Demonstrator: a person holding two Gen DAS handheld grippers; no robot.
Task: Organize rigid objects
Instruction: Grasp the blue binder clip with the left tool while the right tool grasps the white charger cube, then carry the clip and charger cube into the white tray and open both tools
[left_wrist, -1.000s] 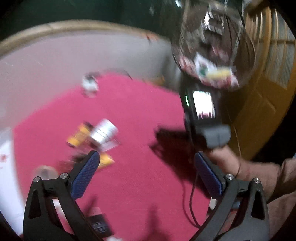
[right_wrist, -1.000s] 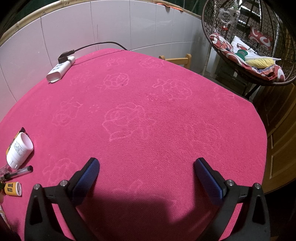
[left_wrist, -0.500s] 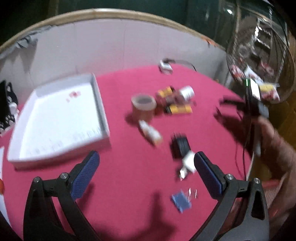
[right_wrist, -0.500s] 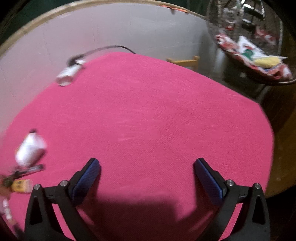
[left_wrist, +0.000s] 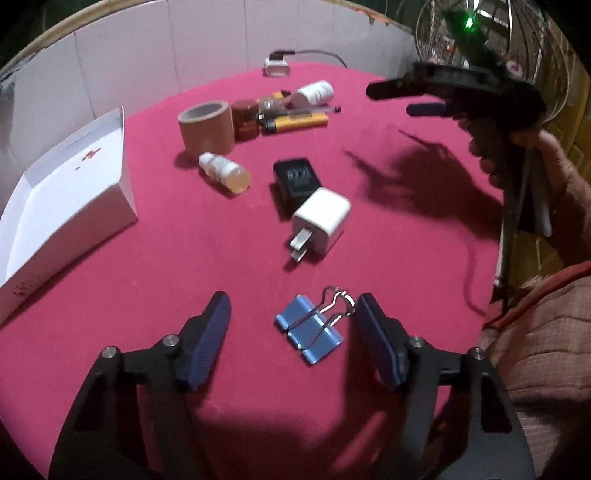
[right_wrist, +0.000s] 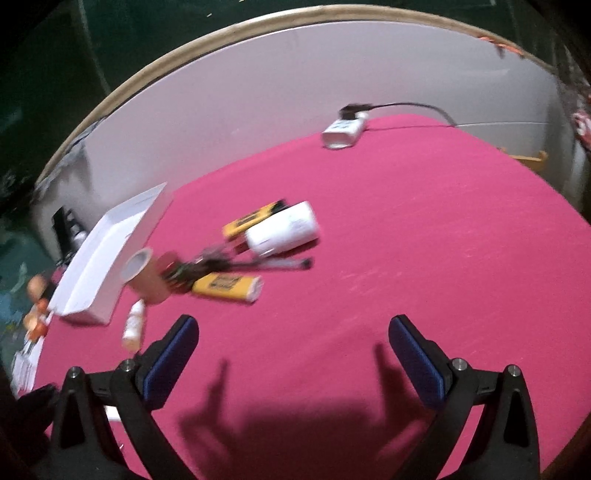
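The left gripper (left_wrist: 291, 325) hangs low over the pink tablecloth (left_wrist: 221, 258), its jaws partly apart and just closing in, with a blue binder clip (left_wrist: 309, 330) lying flat between the blue pads (left_wrist: 210, 332). The clip sits nearer the right pad, its wire loops almost at that pad's tip; neither pad presses on it.

At 12 o'clock from the clip lies a white plug adapter (left_wrist: 322, 219) on its side, prongs toward the gripper, and just beyond it, touching, a black adapter (left_wrist: 295, 177). At 11 o'clock a small bottle (left_wrist: 225, 172) lies on its side, then a roll of brown tape (left_wrist: 206, 127) stands on end, with a dark red jar (left_wrist: 245, 119), a yellow lighter (left_wrist: 295, 122), a pen and a white bottle (left_wrist: 314, 93) clustered behind.

At 9 to 10 o'clock sits a white box (left_wrist: 74, 192), open on top; nothing shows inside except small red marks on its floor.

The right gripper (right_wrist: 293, 343) is held above the cloth, jaws wide apart and empty, the cluster at its 11 o'clock.
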